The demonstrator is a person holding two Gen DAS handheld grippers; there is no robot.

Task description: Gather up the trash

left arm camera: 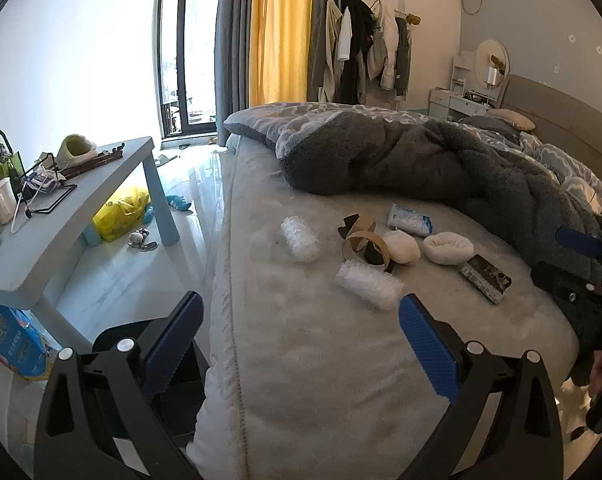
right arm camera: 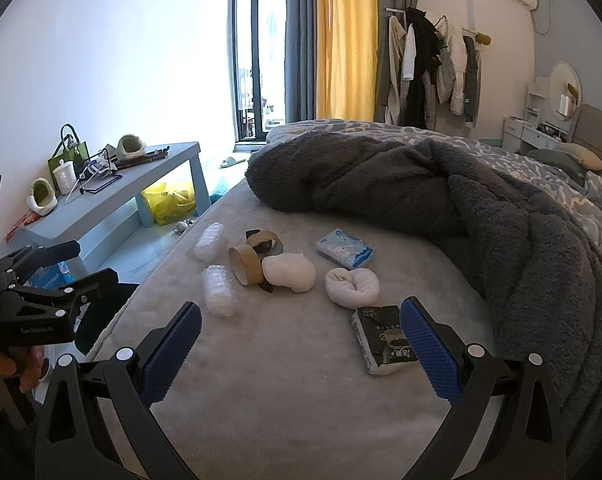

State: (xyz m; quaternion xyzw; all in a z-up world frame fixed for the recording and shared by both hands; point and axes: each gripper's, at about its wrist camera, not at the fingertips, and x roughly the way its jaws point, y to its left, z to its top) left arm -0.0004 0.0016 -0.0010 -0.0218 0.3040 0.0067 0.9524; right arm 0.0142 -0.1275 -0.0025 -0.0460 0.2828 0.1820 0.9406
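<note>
Bedroom: grey fleece-covered bed [left arm camera: 301,340] is carrying the clutter, dark grey fuzzy blanket [left arm camera: 381,160] bunching behind it. Left wrist view: left gripper [left arm camera: 301,340] is hovering over the bed edge, fingers [left arm camera: 429,344] spread wide, holding nothing. Two clear crumpled plastic bottles [left arm camera: 301,237], brown cardboard tape rolls [left arm camera: 365,242] and a blue tissue pack [left arm camera: 409,220] are lying ahead.

Right wrist view: right gripper [right arm camera: 301,344] is hanging over the bed, fingers [right arm camera: 429,344] wide, empty. Black-and-white tissue packet [right arm camera: 379,340] is lying just beside the right finger. Light blue desk [right arm camera: 113,204] is standing left.
</note>
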